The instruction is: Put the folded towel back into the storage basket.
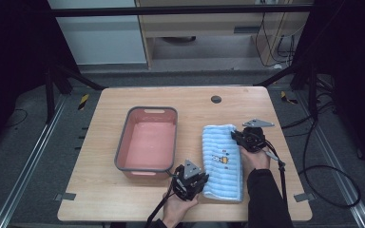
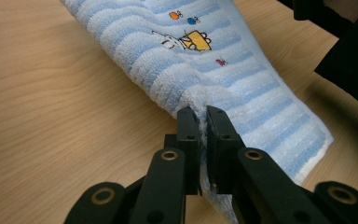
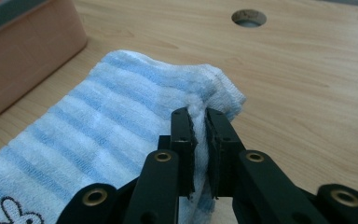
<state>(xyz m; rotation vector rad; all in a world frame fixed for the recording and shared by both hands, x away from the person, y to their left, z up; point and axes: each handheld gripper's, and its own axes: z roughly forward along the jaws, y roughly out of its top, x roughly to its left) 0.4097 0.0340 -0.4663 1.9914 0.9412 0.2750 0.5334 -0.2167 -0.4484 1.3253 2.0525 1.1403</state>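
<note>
A: Status of the basin?

B: The pink basin (image 1: 147, 142) sits left of centre on the desk (image 1: 100, 194). It appears to hold nothing.

A: Left gripper?

B: The left gripper (image 2: 198, 119) is at the lower centre of the high view. Its fingers (image 2: 188, 140) are clenched on a pinch of the towel (image 1: 222, 159) at its near left edge.

A: Where is the towel?

B: Flat on the desk, right of centre in the high view, just beside the basin. It is folded into a long strip, blue and white striped, with a small printed picture (image 2: 186, 41) near the middle.

A: Right gripper?

B: The right gripper (image 3: 199, 116) is at the towel's far right corner. Its fingers (image 3: 182, 140) grip a raised fold of cloth there.

A: Handling notes?

B: Judged light, soft and limp. It will sag between the two holds and may unfold if lifted unevenly. Terry pile grips well, so slip is unlikely. Opposite edges are suitable hold points.
</note>
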